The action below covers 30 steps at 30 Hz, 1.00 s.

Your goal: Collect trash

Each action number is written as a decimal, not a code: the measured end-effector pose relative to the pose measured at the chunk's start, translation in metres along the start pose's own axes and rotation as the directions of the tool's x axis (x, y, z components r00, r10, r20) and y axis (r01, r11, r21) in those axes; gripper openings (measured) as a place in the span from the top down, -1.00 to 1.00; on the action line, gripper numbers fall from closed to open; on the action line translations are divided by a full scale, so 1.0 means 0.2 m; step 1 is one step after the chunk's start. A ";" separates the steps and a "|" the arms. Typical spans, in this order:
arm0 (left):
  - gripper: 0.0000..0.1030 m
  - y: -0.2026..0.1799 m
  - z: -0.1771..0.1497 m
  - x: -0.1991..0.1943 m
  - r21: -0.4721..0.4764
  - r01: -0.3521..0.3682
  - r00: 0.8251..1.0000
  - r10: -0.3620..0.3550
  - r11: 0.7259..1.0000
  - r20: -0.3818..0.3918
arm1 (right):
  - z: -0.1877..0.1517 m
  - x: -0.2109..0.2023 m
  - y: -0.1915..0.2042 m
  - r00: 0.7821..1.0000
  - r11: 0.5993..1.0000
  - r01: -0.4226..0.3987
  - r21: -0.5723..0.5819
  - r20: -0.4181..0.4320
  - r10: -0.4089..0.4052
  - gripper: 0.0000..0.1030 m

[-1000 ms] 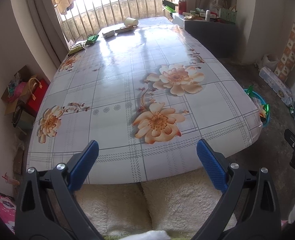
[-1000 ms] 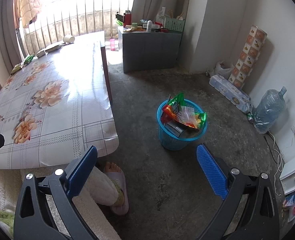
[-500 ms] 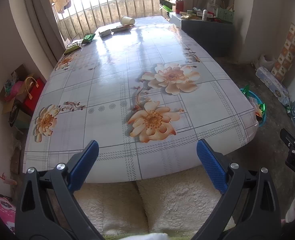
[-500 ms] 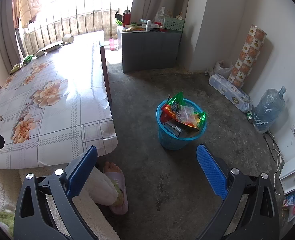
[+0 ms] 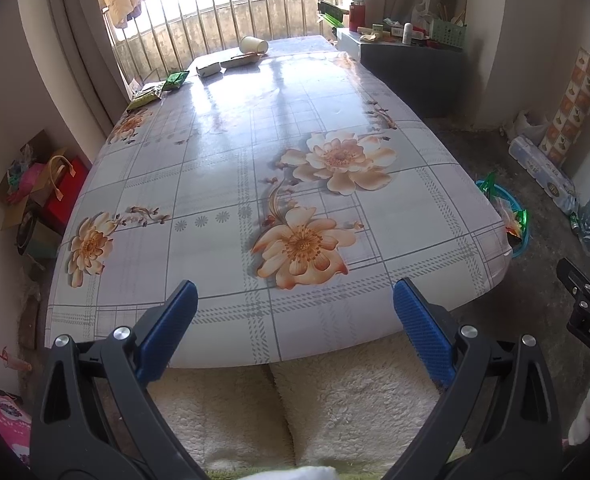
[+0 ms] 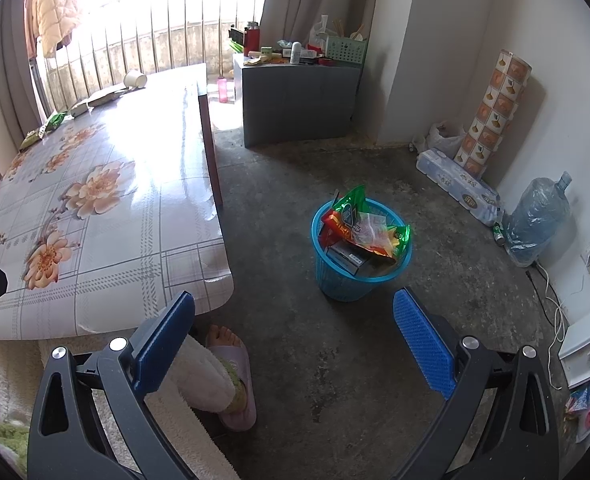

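A blue trash basket [image 6: 327, 276] full of snack wrappers [image 6: 365, 228] stands on the floor right of the table; its rim also shows in the left wrist view [image 5: 522, 242]. At the table's far end lie a tipped paper cup [image 5: 253, 44], a white box [image 5: 209, 69], a flat tray [image 5: 242, 60] and green wrappers [image 5: 177, 79] [image 5: 147, 94]. My left gripper [image 5: 295, 316] is open and empty over the table's near edge. My right gripper [image 6: 295, 320] is open and empty above the floor, short of the basket.
The floral-cloth table [image 5: 231, 184] fills the left view. A grey cabinet [image 6: 299, 100] with clutter stands behind the basket. A water jug [image 6: 535, 220], tissue pack [image 6: 459, 184] and patterned roll [image 6: 495, 112] line the right wall. The person's slippered foot [image 6: 231, 376] is below.
The left view has drawn back slightly and tilted, so the table sits a little lower and farther. The right gripper has barely moved. Both stay open.
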<state>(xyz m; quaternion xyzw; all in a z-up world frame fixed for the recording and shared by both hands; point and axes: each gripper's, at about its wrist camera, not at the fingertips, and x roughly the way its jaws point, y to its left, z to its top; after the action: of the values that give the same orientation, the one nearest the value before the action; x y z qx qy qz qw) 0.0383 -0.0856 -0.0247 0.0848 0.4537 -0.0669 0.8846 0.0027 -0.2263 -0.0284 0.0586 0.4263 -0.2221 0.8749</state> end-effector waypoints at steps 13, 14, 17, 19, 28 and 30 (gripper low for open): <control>-0.83 -0.01 0.01 -0.01 0.002 0.002 1.000 -0.002 1.000 0.002 | 0.00 -0.01 0.00 1.000 1.000 0.003 0.003 0.006 -0.003 -0.88; -0.83 -0.01 0.01 -0.01 0.001 0.003 1.000 -0.003 1.000 0.002 | 0.01 -0.01 0.00 1.000 1.000 0.003 0.003 0.006 -0.003 -0.88; -0.83 -0.01 0.01 -0.01 0.001 0.002 1.000 -0.002 1.000 0.002 | 0.00 -0.01 0.01 1.000 1.000 0.004 0.003 0.006 -0.004 -0.88; -0.83 -0.01 0.01 -0.01 0.001 0.002 1.000 -0.002 1.000 0.002 | 0.00 -0.01 0.01 1.000 1.000 0.004 0.003 0.007 -0.004 -0.88; -0.83 -0.01 0.01 -0.01 0.001 0.002 1.000 -0.002 1.000 0.001 | 0.00 -0.01 0.01 1.000 1.000 0.005 0.004 0.007 -0.005 -0.88; -0.83 -0.01 0.01 -0.01 0.001 0.002 1.000 -0.002 1.000 0.001 | 0.00 -0.01 0.01 1.000 1.000 0.004 0.004 0.007 -0.004 -0.88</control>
<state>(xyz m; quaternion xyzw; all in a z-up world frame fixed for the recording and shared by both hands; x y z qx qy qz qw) 0.0383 -0.0870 -0.0223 0.0847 0.4535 -0.0680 0.8846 0.0018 -0.2230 -0.0267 0.0587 0.4228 -0.2250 0.8759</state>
